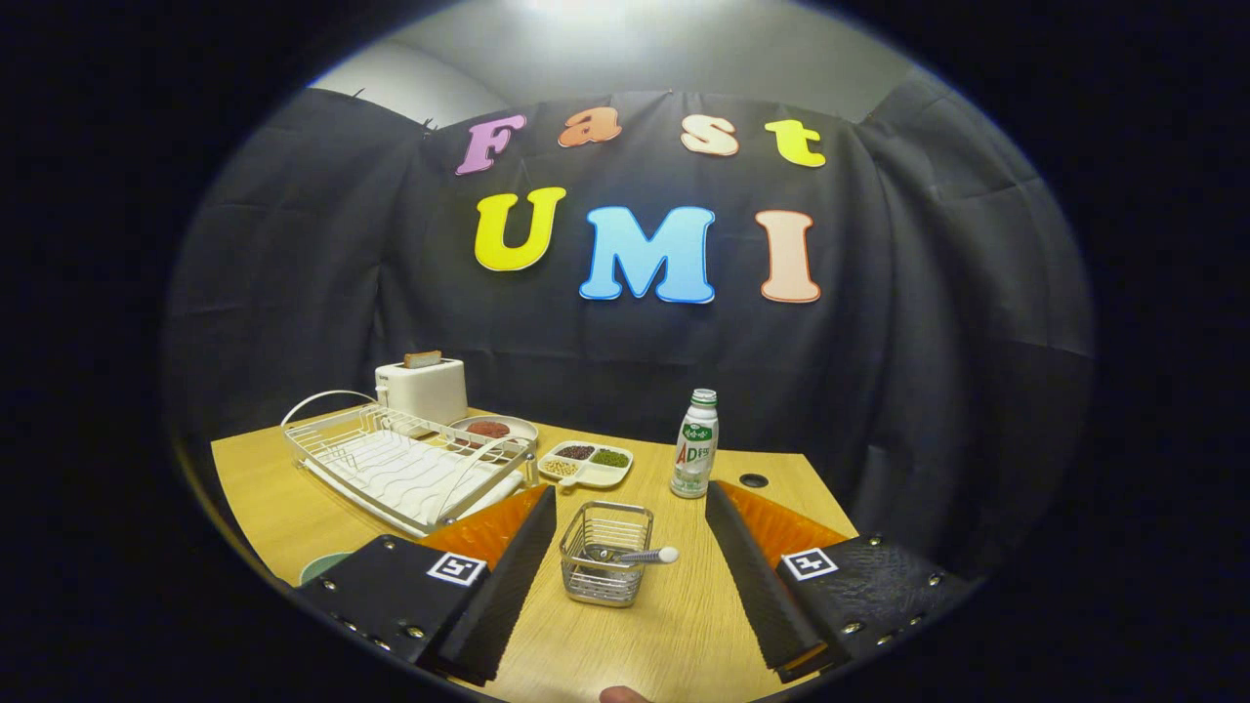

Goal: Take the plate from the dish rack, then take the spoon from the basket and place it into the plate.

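Note:
A small wire basket [605,566] stands on the wooden table [684,625] between my two fingers, with a spoon [630,557] lying in it, its pale handle end poking out over the right rim. My gripper [630,496] is open and wide, holding nothing, one finger on each side of the basket without touching it. The white wire dish rack [405,469] sits to the left, beyond my left finger, and its slots look bare. A pale green round edge, maybe the plate [325,566], peeks out on the table by my left finger; most of it is hidden.
Behind the rack stand a white toaster [422,389] with toast in it and a dish of red food [493,430]. A divided dish of beans [586,464] and a white bottle [695,444] stand beyond the basket. A cable hole [753,480] lies right of the bottle.

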{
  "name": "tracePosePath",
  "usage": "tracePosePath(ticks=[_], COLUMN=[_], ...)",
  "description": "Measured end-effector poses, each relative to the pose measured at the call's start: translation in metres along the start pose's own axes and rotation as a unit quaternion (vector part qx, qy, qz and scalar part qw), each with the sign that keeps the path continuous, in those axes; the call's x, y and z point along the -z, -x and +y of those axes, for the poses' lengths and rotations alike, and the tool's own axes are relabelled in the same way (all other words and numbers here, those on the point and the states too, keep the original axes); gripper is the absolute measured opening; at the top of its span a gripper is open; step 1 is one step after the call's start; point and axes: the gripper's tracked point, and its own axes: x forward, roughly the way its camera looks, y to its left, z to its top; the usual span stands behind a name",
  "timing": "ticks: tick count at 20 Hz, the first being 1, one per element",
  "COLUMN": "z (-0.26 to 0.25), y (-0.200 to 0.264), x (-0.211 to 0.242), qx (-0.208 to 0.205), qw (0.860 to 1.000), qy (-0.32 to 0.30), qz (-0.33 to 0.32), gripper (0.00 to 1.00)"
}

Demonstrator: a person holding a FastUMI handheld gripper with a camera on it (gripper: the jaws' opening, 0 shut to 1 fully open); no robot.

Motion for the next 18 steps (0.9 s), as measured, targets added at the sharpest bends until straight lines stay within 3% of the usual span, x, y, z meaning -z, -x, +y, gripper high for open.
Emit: tracePosePath(ticks=[7, 9, 12, 14, 15, 16, 17, 18], z=[-0.026, -0.029, -0.022, -0.012, -0.007, -0.008, -0.011, -0.007], y=[-0.053, -0.063, -0.077, -0.083, -0.083, -0.092, -0.077, -0.076], x=[0.047, 0.054, 0.064, 0.072, 0.074, 0.076, 0.069, 0.07], qx=[0.041, 0.041, 0.026, 0.004, -0.002, 0.001, 0.01, 0.005], qw=[0.997, 0.997, 0.996, 0.994, 0.994, 0.994, 0.994, 0.994], qy=[-0.058, -0.069, -0.085, -0.098, -0.098, -0.103, -0.099, -0.099], qz=[0.013, 0.016, 0.028, 0.04, 0.045, 0.037, 0.04, 0.044], gripper=[0.9, 0.84, 0.67, 0.42, 0.35, 0.36, 0.19, 0.18])
